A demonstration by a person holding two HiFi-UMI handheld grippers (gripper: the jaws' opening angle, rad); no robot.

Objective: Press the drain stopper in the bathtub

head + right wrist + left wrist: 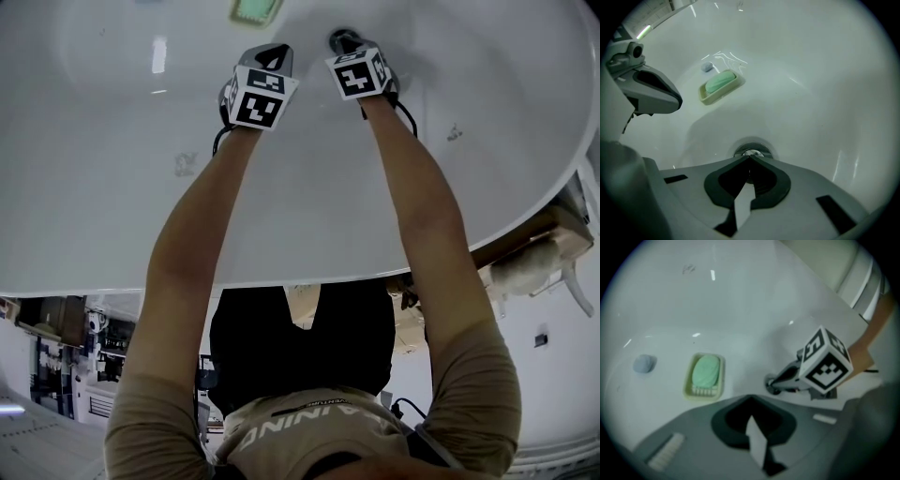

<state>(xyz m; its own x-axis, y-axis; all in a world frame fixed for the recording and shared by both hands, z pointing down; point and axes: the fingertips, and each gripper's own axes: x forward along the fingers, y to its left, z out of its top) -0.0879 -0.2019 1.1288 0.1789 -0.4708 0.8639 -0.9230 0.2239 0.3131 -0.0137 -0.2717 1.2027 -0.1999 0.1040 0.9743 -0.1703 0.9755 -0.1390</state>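
In the right gripper view the round chrome drain stopper (pixel 753 151) sits in the floor of the white bathtub (pixel 103 197), half hidden behind my jaw tips. My right gripper (pixel 750 158) is shut, its joined tips resting right at the stopper's top. The head view shows that gripper (pixel 345 44) reaching deep into the tub over the dark drain (pixel 335 37). My left gripper (pixel 275 52) hovers beside it to the left, shut and holding nothing. In the left gripper view its closed tips (pixel 751 398) point at bare tub floor, and the right gripper's marker cube (pixel 826 364) shows on the right.
A pale yellow soap dish (pixel 720 85) with a green soap bar lies on the tub floor beyond the drain, with a small blue-grey object (pixel 707 66) past it. The curved tub rim (pixel 281 281) runs under my arms. Wooden furniture (pixel 530 246) stands outside at the right.
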